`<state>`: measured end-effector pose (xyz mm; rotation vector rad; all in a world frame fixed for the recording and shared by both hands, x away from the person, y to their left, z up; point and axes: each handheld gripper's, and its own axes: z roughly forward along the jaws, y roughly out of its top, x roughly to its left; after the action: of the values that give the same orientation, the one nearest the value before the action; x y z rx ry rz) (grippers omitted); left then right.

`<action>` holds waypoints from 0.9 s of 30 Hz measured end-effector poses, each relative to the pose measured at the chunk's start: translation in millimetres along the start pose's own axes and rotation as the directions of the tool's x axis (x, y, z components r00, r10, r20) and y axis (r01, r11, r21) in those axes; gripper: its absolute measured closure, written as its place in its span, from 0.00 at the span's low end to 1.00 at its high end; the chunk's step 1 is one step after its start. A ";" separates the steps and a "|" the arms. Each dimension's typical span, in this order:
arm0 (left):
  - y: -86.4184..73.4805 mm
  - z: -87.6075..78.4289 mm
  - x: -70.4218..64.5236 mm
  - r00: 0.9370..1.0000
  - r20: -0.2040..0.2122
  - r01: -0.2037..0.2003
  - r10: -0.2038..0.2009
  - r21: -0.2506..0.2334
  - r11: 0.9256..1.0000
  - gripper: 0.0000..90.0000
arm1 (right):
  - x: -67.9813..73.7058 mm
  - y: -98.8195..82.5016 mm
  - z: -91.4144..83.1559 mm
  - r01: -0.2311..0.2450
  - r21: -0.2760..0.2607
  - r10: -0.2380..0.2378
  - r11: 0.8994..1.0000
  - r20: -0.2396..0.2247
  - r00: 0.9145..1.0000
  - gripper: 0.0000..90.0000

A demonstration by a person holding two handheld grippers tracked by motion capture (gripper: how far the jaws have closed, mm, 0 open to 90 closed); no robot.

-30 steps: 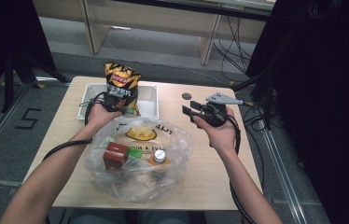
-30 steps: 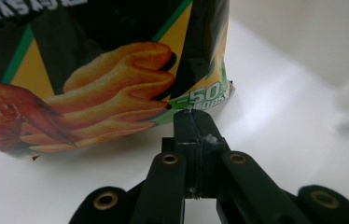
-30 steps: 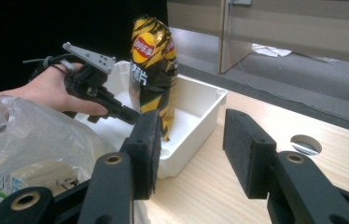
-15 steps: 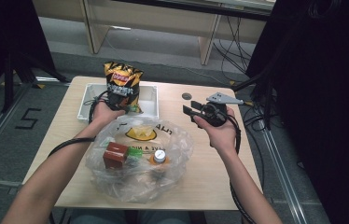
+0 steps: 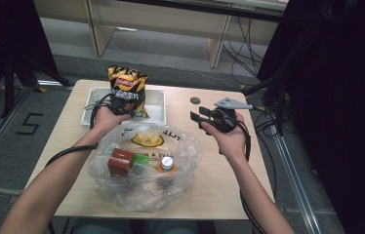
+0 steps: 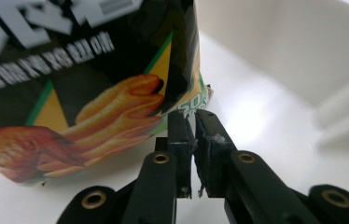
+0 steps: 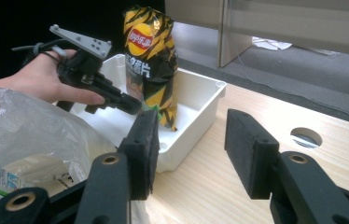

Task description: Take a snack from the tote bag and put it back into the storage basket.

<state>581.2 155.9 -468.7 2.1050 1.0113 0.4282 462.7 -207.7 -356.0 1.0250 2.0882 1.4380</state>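
Here the counter (image 5: pixel 219 195) carries a clear plastic sack (image 5: pixel 185 146) of groceries near us and, beyond it, a white bin (image 5: pixel 156 105) in which the chip bag (image 5: pixel 127 85) stands upright on its bottom seam. We judge that bag to be very light, puffed with air, its glossy film slippery and its contents easily crushed, so squeezing the belly would be a poor choice. The flat crimped seams at top and bottom, or a lower corner, look like the safest places to take hold, since the film there is doubled and has nothing brittle behind it. Standing tall on a narrow base, it could tip at a nudge. The left claw (image 6: pixel 192 116) sits right at the bag's lower corner; its jaws have just been opening and now stand a narrow slit apart, with the corner at their tips rather than pinched. The right claw (image 7: pixel 191 135) hovers over the counter, well apart from the bag, jaws spread and empty.
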 end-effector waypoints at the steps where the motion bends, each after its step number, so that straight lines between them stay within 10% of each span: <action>1: 0.0 0.0 0.0 1.000 0.000 0.000 0.000 0.000 1.000 0.93 | 0.0 0.0 0.0 0.000 0.000 0.000 1.000 0.000 1.000 0.62; 15: -0.8 -47.5 2.0 1.000 -0.022 0.015 -0.017 -0.076 0.997 0.84 | 4.5 -2.4 1.1 -0.016 -0.011 0.016 1.000 0.004 1.000 0.59; 27: -20.0 -132.6 -15.6 0.995 -0.019 0.094 -0.102 -0.259 0.961 0.63 | 4.7 -14.6 -8.0 -0.031 0.023 0.031 0.999 -0.004 1.000 0.56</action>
<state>485.2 216.1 -395.3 1.8137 1.0151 0.5162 449.2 -212.0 -365.9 1.0682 2.1049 1.4351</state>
